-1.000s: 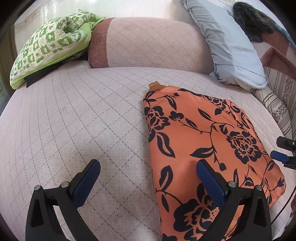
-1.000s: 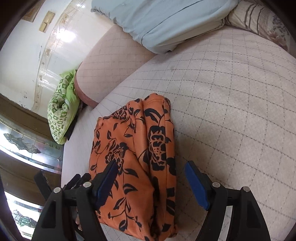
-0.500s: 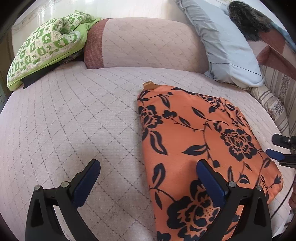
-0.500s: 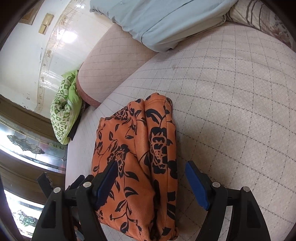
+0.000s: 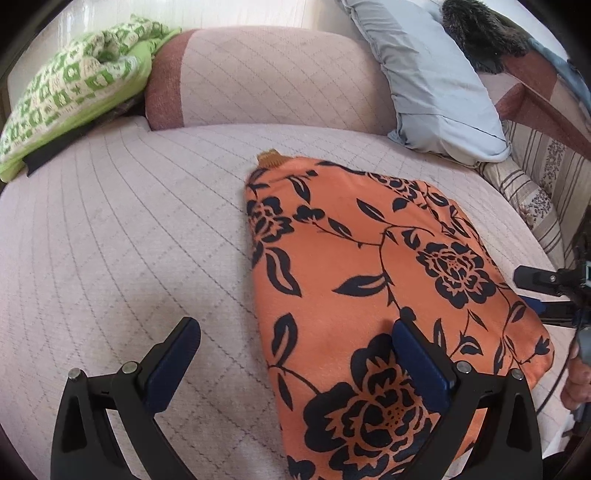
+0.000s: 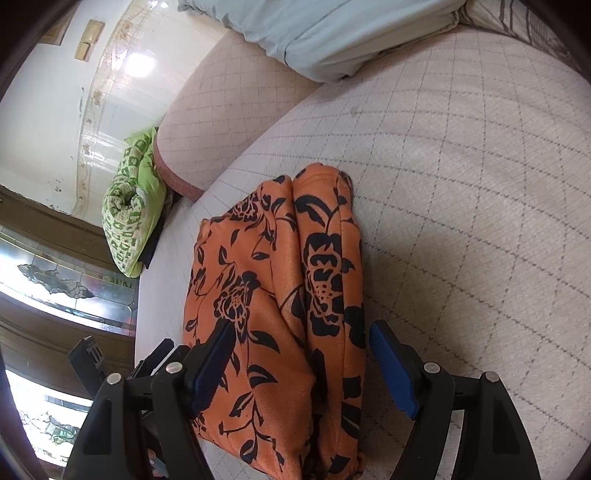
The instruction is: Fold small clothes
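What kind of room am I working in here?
Most likely a home living room or bedroom: a quilted pink sofa or daybed, a light blue pillow, a green patterned cushion, and a stained-glass window.

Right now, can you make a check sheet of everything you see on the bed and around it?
Surface: pinkish quilted bed cover, no spills seen.
Job's things: orange flowered garment, already folded into a bundle, lying flat.
Clutter: green checked bundle, pale blue pillow, dark furry thing, striped pillow, all at the edges.
Grippers: left gripper and right gripper both open, fingers over the garment, holding nothing.
Cables: a thin dark one by the hand.
Surroundings: bolster, white wall, patterned glass.
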